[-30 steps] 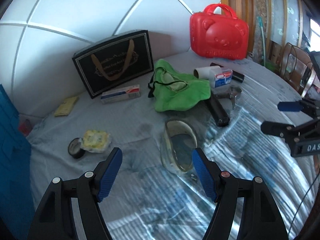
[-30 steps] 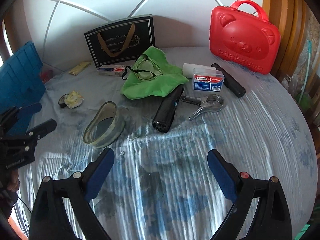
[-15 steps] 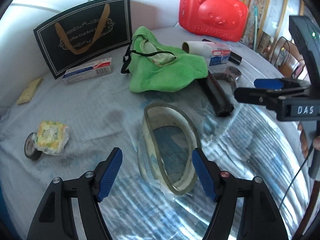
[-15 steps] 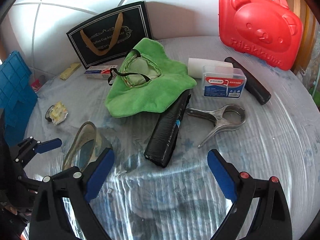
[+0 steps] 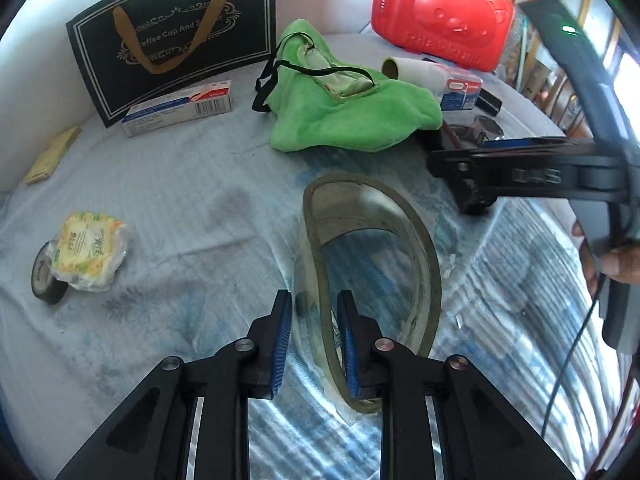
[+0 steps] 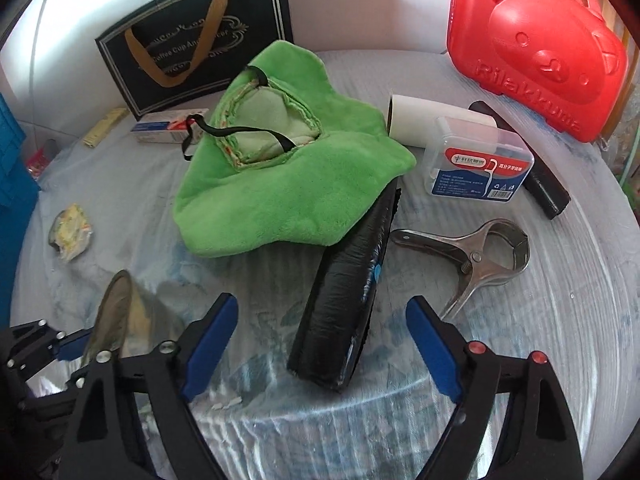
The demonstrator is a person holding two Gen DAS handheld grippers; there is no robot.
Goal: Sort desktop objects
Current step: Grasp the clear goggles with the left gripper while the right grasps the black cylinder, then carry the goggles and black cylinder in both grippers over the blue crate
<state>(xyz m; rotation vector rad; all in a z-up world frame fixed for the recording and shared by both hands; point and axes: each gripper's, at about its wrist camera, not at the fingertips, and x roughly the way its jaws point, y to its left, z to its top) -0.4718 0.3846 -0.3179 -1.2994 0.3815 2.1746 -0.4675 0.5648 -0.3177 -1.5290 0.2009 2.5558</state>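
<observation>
The left tongs [image 5: 312, 328] have just been closing, and their blue pads now stand either side of the near wall of the clear tape roll [image 5: 372, 276], which rests on edge on the desk [image 5: 192, 208]. A sliver of gap shows at the left pad, so the wall is bracketed but I cannot call it firmly pinched. A second ago both tongs were wide and higher above the clutter; now both have come down close. The right tongs [image 6: 320, 344] have also been closing yet still stand well apart, with the near end of the black roll [image 6: 344, 300] lying between and just beyond the pads, untouched. In my judgement the sort is opening with two pickups at once, and neither thing has been lifted.

The left view alone shows the wall between the pads, plus the small black tape and yellow packet [image 5: 90, 256] at far left. The right view alone shows the whole black roll, the metal clamp [image 6: 476, 256], the floss box [image 6: 476, 168] and the green cloth [image 6: 288, 192] covering the black roll's far end.
</observation>
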